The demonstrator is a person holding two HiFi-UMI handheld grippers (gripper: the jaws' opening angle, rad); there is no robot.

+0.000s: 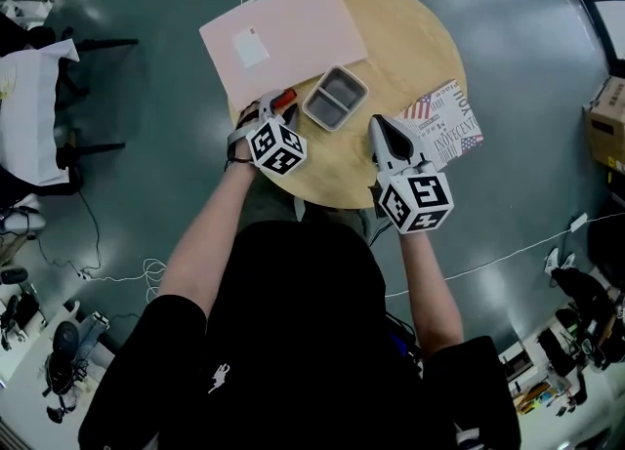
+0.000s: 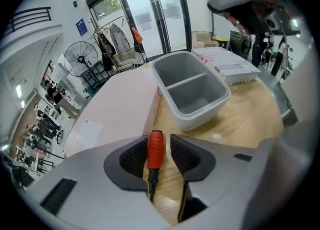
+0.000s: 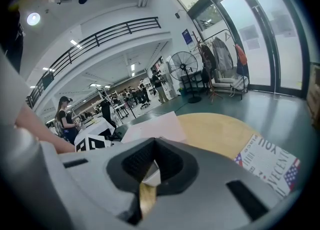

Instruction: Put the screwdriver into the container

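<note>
My left gripper (image 1: 271, 106) stands with jaws apart astride the screwdriver (image 2: 155, 146), whose red handle lies flat on the table (image 1: 410, 38) between the pads, not yet pinched (a sliver of wood shows beside it), so closing should catch the handle. The empty container (image 2: 200, 118) sits at one o'clock of those jaws, a short carry. My right gripper (image 3: 154, 146), jaws together on nothing, hangs at the container's four o'clock, I judge to keep clear.

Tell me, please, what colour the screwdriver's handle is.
The handle is red-orange; the left gripper view shows it best.
</note>
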